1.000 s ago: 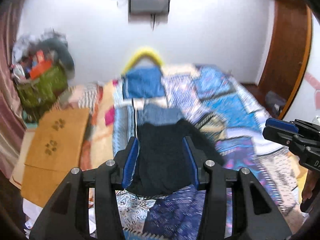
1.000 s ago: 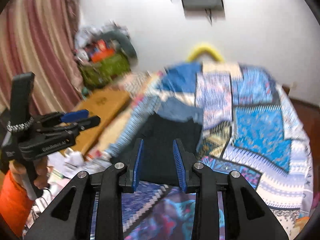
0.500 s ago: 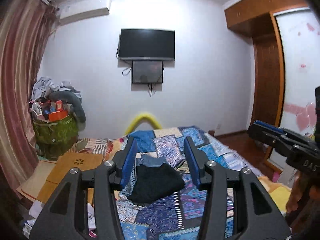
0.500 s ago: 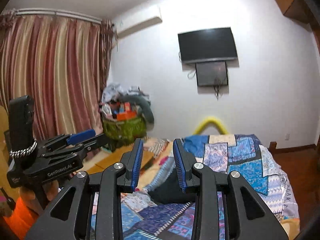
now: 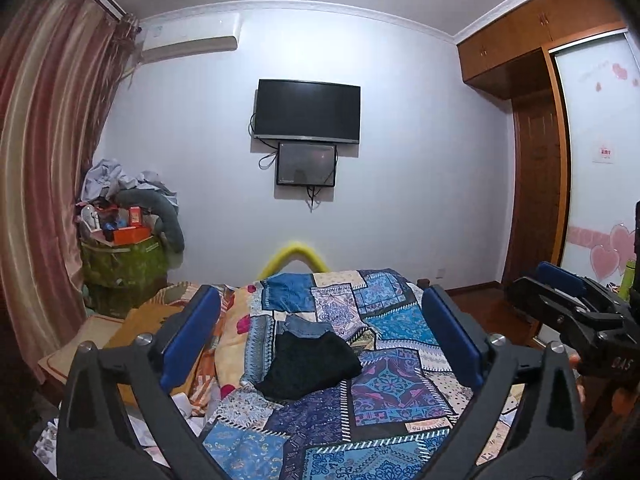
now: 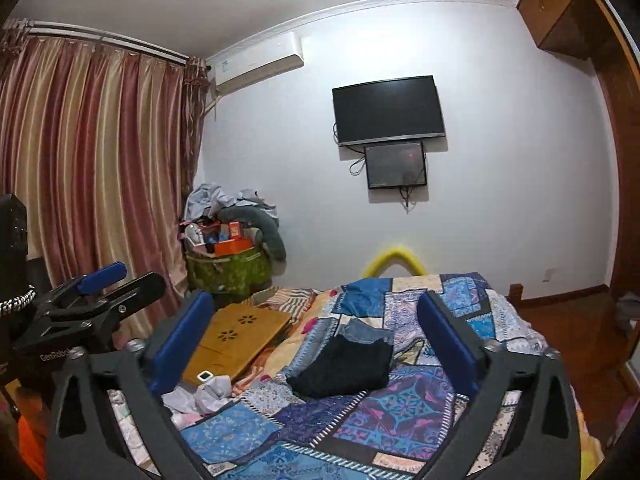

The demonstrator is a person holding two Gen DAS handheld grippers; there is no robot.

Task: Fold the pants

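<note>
- I am holding both grippers up, pointing nearly level down the bed (image 5: 400, 392), and nothing is sitting between either pair of jaws.
- The left gripper (image 5: 320, 336) is swinging its jaws apart, already spread wide and empty; the right gripper (image 6: 316, 340) is doing the same, its blue pads well apart and bare.
- The black pants (image 5: 308, 364) are lying folded in a compact bundle on the patchwork quilt (image 6: 400, 404), ahead of and below both grippers, well apart from the fingertips.
- In the left wrist view the bundle is framed about midway between the jaws; in the right wrist view it is sitting slightly right of centre.
- I am judging its long axis as running from near left to far right, with its far end overlapping a folded pair of blue jeans (image 6: 368, 332).
- I cannot tell which hand is nearer; both are looking about equally far off.
- I am judging the fold as done, so any coming move would mean reaching forward and down.
- Writing: the left gripper's body, seen at the left edge of the right view, is showing "GenRobo" before the lettering is cut off; the right gripper's body, at the right edge of the left view, is showing characters that look like "DAS".
- A wooden lap desk (image 6: 236, 344) is lying left of the pants.
</note>
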